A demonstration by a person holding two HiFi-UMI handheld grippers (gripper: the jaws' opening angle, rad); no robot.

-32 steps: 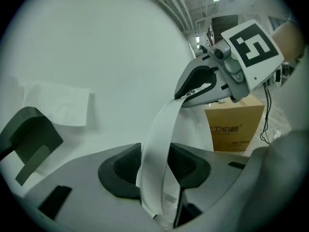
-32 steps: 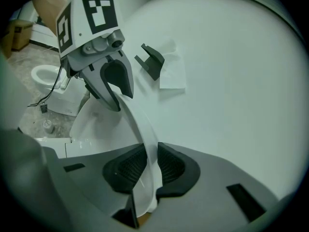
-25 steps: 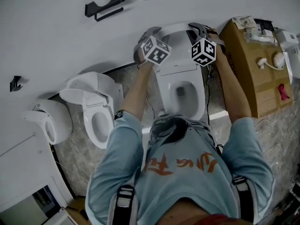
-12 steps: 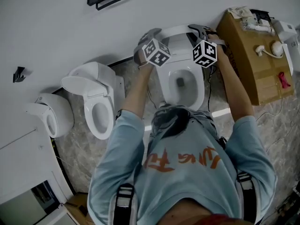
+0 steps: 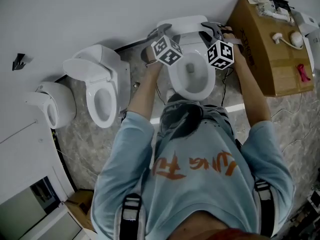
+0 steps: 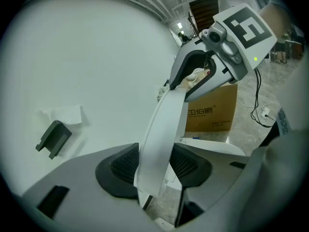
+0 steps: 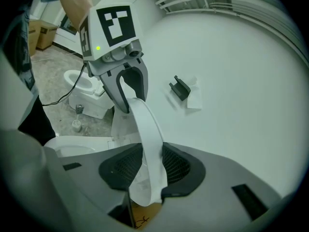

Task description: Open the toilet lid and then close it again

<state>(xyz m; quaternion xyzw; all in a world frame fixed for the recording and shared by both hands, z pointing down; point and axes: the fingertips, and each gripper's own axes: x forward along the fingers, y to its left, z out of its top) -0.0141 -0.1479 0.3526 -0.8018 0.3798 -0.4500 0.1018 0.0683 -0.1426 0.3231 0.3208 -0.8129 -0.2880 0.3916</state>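
Note:
The white toilet (image 5: 192, 79) stands against the wall with its bowl uncovered. Its lid (image 5: 182, 23) is raised and tilted, and I hold it by both side edges. My left gripper (image 5: 153, 35) grips the lid's left edge, and the rim (image 6: 161, 129) runs up between the dark pads (image 6: 120, 170). My right gripper (image 5: 214, 30) grips the right edge, where the rim (image 7: 147, 129) fills the gap between its pads (image 7: 179, 164). Both pairs of jaws have just been opening, with the lid still between them. Each gripper view shows the other gripper clamped further along the rim.
Two more white toilets (image 5: 100, 96) (image 5: 50, 109) stand to the left along the wall. A cardboard box (image 5: 260, 49) with fittings on top stands close on the right. A black holder (image 7: 179, 88) is fixed on the wall. A cable (image 6: 258, 112) trails over the marble floor.
Both grippers have come away from the wall toward the front of the bowl, bringing the lid's top with them. The toilet sits higher in the head view.

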